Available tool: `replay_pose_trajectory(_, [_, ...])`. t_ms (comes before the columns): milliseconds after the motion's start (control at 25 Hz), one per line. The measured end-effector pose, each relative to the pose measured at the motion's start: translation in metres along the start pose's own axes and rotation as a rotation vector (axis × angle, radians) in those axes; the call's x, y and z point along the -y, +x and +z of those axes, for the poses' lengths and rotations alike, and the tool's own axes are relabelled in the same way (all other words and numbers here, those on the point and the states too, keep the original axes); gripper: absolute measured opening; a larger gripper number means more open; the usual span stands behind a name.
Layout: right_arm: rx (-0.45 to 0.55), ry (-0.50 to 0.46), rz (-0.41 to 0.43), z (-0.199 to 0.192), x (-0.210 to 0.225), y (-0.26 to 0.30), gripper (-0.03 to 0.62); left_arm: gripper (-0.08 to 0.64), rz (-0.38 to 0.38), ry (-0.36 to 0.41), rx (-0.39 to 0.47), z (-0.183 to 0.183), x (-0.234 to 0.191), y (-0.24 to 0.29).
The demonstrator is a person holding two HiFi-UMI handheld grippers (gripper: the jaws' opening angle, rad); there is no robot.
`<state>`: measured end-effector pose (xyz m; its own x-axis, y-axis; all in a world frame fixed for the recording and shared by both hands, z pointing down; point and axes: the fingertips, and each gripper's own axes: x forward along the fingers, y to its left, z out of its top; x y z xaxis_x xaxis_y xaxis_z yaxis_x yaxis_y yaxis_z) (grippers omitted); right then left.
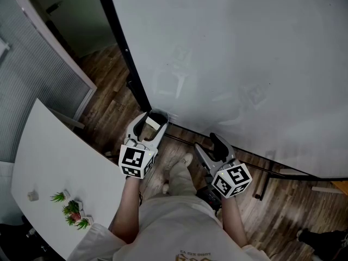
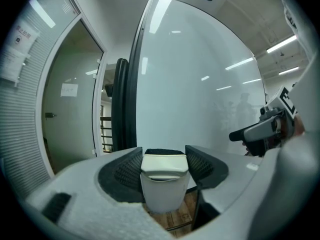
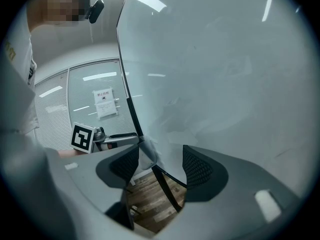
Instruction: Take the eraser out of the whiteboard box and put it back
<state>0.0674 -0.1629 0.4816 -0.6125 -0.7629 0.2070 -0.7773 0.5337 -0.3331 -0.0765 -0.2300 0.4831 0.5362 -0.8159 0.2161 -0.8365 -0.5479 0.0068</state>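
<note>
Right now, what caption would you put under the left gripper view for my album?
Left tongs pinch a white eraser in front of the whiteboard.

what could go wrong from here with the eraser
The eraser is pinched only by its sides in the left hand-held gripper; it could slip and drop to the wooden floor. No box shows in any view, so putting it back may take a search along the whiteboard.

A white tabletop [image 1: 60, 156] carries small green plants [image 1: 72, 208] and a small pale object [image 1: 33, 196], dark wooden floor [image 1: 111, 99] lies beside it, and a paper notice [image 3: 104, 103] hangs on slatted blinds [image 3: 60, 109].
</note>
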Motion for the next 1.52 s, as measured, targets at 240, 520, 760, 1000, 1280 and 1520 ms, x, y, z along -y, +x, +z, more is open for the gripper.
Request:
replay_pose_trajectory(240, [0.006,0.003,-0.003,0.000,0.000,-0.002,0.273,0.274,0.009,-0.019,0.007,0.000,-0.001,0.000])
replay_pose_trajectory(520, [0.017,0.000,0.006,0.004,-0.003,-0.001,0.273,0.307,0.024,-0.032,0.024,0.005,-0.005,-0.006])
replay_pose_trajectory(760, [0.028,-0.011,0.020,0.009,-0.009,-0.001,0.273,0.307,0.055,-0.011,0.070,0.018,-0.008,-0.019])
replay_pose_trajectory(1000, [0.036,-0.027,0.031,0.012,-0.020,-0.008,0.273,0.294,0.051,-0.020,0.095,0.028,-0.002,-0.034])
replay_pose_trajectory(1280, [0.083,-0.039,0.002,0.021,-0.026,-0.020,0.234,0.249,0.040,0.001,0.087,0.030,0.010,-0.051])
replay_pose_trajectory(1520, [0.144,-0.039,-0.004,0.031,-0.034,-0.031,0.162,0.212,0.045,0.012,0.097,0.035,0.017,-0.067])
